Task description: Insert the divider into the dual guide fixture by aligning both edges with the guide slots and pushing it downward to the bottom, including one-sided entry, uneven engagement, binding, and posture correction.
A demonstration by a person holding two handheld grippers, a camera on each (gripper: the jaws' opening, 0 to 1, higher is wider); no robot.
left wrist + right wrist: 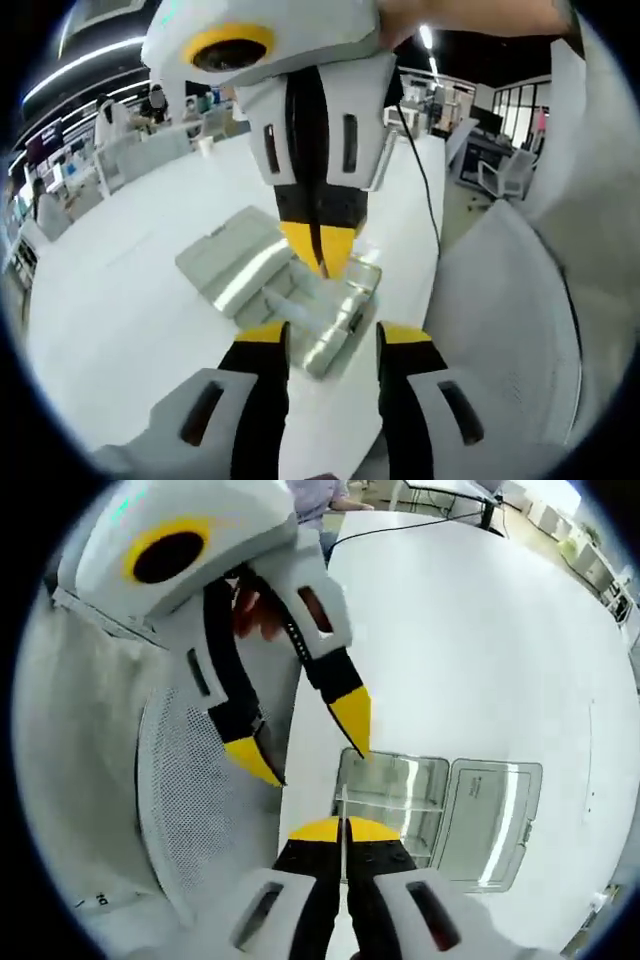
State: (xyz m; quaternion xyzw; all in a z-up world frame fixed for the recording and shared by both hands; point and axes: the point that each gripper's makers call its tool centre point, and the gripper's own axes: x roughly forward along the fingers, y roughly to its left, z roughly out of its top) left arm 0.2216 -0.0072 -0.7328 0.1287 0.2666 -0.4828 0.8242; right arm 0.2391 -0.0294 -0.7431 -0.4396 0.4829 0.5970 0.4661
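Two grippers are being held over a white table [480, 630]. In the right gripper view, the right gripper [342, 832] is being kept pinched on a thin clear divider [343, 810], just above the near end of the clear fixture [395, 800]. Beyond, the left gripper [310, 742] is being held spread, its right tip at the fixture's rim.

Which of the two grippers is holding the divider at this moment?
The right gripper: its jaws are shut on the thin clear divider above the fixture. The left gripper is open.
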